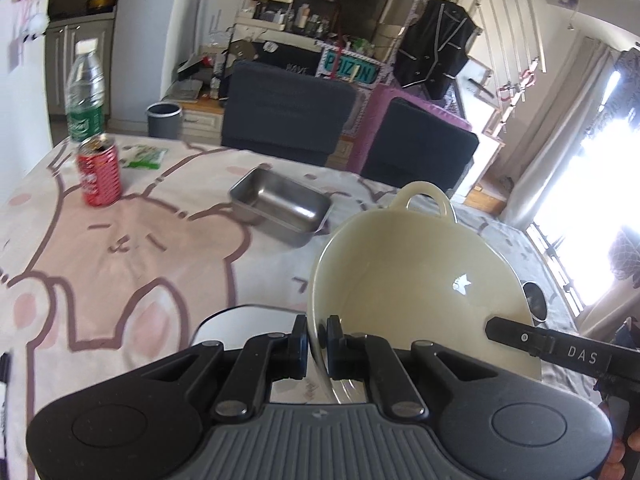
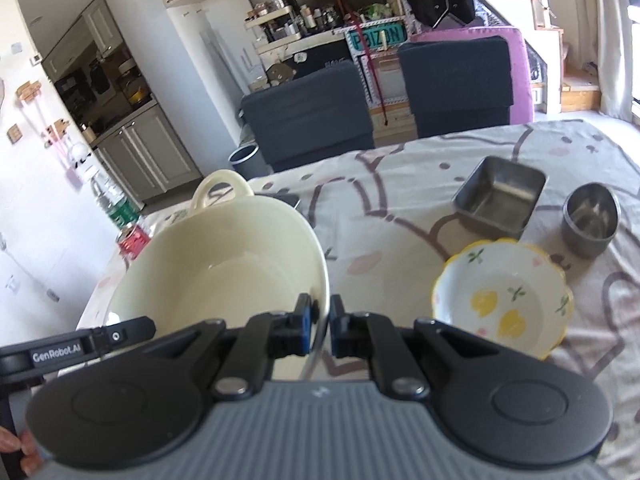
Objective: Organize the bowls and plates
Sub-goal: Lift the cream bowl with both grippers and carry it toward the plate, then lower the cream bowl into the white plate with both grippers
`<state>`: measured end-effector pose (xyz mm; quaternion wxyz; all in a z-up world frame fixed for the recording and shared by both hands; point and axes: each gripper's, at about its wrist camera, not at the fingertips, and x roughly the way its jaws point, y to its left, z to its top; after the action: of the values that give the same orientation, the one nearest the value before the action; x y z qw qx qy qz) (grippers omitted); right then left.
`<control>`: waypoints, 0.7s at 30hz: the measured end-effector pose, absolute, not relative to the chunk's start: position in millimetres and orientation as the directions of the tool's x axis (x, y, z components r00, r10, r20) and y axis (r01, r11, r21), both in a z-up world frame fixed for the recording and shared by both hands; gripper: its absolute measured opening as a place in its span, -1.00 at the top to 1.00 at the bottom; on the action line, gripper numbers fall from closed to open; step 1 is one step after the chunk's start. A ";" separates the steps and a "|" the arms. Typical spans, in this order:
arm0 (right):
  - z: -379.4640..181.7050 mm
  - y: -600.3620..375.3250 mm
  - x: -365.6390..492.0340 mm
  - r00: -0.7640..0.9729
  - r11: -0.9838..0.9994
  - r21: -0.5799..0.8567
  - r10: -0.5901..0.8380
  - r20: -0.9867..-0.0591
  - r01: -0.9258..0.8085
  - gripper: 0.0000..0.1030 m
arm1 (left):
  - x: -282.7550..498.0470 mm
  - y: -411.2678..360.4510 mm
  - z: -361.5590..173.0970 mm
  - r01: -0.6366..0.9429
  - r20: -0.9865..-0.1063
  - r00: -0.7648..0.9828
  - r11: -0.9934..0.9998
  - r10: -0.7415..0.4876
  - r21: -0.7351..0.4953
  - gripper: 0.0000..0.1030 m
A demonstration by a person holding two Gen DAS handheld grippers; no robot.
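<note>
Both grippers, left gripper [image 1: 317, 346] and right gripper [image 2: 319, 326], were clamped on opposite rims of the cream bowl [image 1: 416, 276], held above the table [image 1: 120, 248] (level hands mattered); the flowered bowl [image 2: 502, 300] waited nearby.

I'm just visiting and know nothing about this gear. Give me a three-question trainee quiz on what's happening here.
1. True or false: both grippers clamp the cream bowl.
2. Which dish has lemons painted inside? A) steel tray B) floral bowl C) steel cup
3. What red thing stands near the water bottle?

Key: 1. True: left gripper and right gripper pinch opposite rims. 2. B. 3. A soda can.
</note>
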<state>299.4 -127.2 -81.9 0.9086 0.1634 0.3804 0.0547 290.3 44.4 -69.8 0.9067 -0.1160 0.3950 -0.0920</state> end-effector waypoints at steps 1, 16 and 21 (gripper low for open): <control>-83.8 -122.6 299.7 0.699 0.941 0.337 0.228 -0.678 0.020 0.80 | 290.1 47.8 -71.9 0.066 -0.702 0.666 0.957 -0.253 -0.281 0.82; -113.5 -78.3 320.7 0.587 0.954 0.300 0.253 -0.769 -0.018 0.78 | 300.4 82.0 -102.8 -0.042 -0.789 0.581 0.960 -0.201 -0.276 0.82; -124.4 -70.9 325.1 0.539 0.959 0.283 0.245 -0.806 -0.012 0.77 | 309.0 84.6 -117.5 -0.059 -0.818 0.544 0.964 -0.186 -0.258 0.80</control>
<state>325.1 -70.9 -124.4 0.8687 0.1226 0.4742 0.0739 309.0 84.6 -117.5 0.8693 -0.1284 0.4760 -0.0366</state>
